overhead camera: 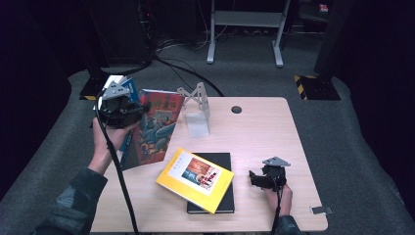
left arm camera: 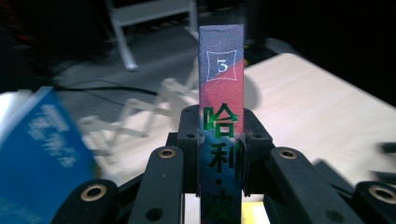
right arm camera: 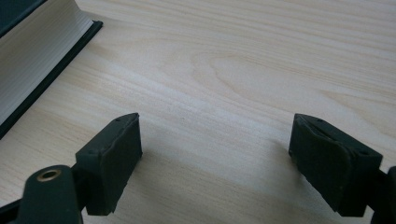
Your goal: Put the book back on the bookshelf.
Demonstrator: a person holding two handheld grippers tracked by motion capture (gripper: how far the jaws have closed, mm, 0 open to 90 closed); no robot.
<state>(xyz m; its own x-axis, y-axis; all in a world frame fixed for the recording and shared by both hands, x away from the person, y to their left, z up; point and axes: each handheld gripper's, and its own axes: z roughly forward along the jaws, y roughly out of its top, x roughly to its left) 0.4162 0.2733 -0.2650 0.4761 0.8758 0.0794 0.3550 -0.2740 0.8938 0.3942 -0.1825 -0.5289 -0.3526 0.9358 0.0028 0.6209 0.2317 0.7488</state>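
Open desk (overhead camera: pixel 264 132) runs wide across the right half, nothing between the yellow book (overhead camera: pixel 195 179) and the far edge there. On the left, the white bookend (overhead camera: pixel 196 108) blocks the back, and stacked books crowd the centre front.

White numeral 3 in a square frame showing on the book spine (left arm camera: pixel 222 93), green characters 哈利 running down below it, blue book (left arm camera: pixel 39 154) lettering blurring unreadably at left.
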